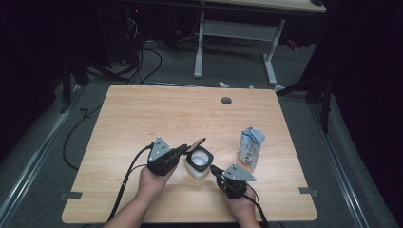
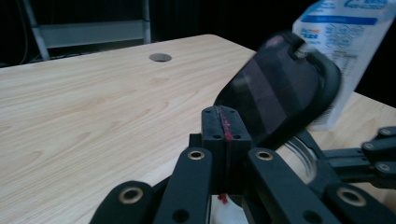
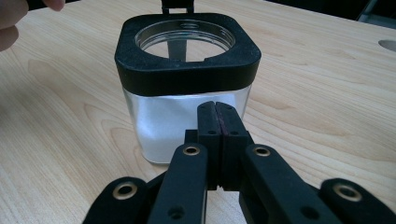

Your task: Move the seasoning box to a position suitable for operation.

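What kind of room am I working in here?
Probably a lab or workshop, not a kitchen: a bare wooden desk with a cable hole, loose cables on grey carpet, and another adjustable desk's legs behind.

A jar [image 1: 199, 163] stands on the table [image 1: 142, 118] between the left gripper [image 1: 183, 151] and the right gripper [image 1: 214, 169], just beyond the right one's closed tips. Its hinged lid [image 1: 196, 145] stands tilted open right in front of the left gripper's closed tips. A carton [image 1: 250, 147] stands upright beyond the right gripper (near the jar, apart from it).
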The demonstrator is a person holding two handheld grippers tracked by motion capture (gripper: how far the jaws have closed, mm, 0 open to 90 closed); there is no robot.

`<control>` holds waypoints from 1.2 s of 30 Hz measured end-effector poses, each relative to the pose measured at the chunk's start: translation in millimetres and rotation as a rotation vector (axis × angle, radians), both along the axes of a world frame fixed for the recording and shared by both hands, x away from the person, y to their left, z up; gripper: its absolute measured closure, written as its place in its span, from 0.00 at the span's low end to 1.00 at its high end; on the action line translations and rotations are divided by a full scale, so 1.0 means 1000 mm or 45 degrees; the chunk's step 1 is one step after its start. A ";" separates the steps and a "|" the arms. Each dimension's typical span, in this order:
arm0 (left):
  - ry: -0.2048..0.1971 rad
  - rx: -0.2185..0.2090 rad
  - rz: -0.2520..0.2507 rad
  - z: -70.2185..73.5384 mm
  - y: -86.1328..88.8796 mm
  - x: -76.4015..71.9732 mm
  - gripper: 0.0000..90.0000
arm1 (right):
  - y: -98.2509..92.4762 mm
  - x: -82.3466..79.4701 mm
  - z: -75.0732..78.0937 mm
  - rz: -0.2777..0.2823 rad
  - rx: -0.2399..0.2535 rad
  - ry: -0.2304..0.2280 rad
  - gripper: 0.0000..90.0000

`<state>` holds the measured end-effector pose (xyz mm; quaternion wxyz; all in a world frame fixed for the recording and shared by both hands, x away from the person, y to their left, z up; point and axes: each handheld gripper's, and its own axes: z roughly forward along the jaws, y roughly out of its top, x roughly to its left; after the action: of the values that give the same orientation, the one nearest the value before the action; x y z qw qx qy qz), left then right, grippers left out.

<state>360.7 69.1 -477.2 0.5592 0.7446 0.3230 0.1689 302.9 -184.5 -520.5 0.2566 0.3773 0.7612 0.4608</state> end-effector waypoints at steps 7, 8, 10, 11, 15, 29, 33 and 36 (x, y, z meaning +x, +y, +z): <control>0.005 0.010 0.029 -0.006 0.006 -0.003 1.00 | -0.001 -0.001 0.000 0.000 -0.001 0.001 0.99; 0.009 0.021 0.034 -0.008 0.008 -0.002 1.00 | -0.001 -0.001 0.000 0.000 -0.003 0.000 0.99; 0.033 0.036 0.051 -0.015 0.011 -0.001 1.00 | -0.001 -0.001 0.000 -0.001 -0.002 0.001 0.99; 0.048 0.047 0.057 -0.019 0.012 0.000 1.00 | -0.002 -0.001 0.000 -0.002 0.000 0.000 0.99; 0.110 0.084 0.060 -0.034 0.012 0.004 1.00 | -0.003 -0.002 0.000 -0.008 -0.003 0.002 0.99; 0.140 0.108 0.048 -0.043 -0.002 0.018 1.00 | -0.006 -0.004 0.001 -0.012 -0.006 -0.001 0.99; 0.122 0.103 0.052 -0.040 -0.006 0.024 1.00 | -0.007 -0.005 0.001 -0.017 -0.006 0.000 0.99; 0.123 0.117 0.034 -0.039 -0.011 0.031 1.00 | -0.008 -0.005 0.001 -0.022 -0.005 -0.002 0.99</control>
<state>391.4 57.7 -516.6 0.5058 0.7724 0.3515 0.1547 297.7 -192.4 -519.7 0.2620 0.3828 0.7587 0.4573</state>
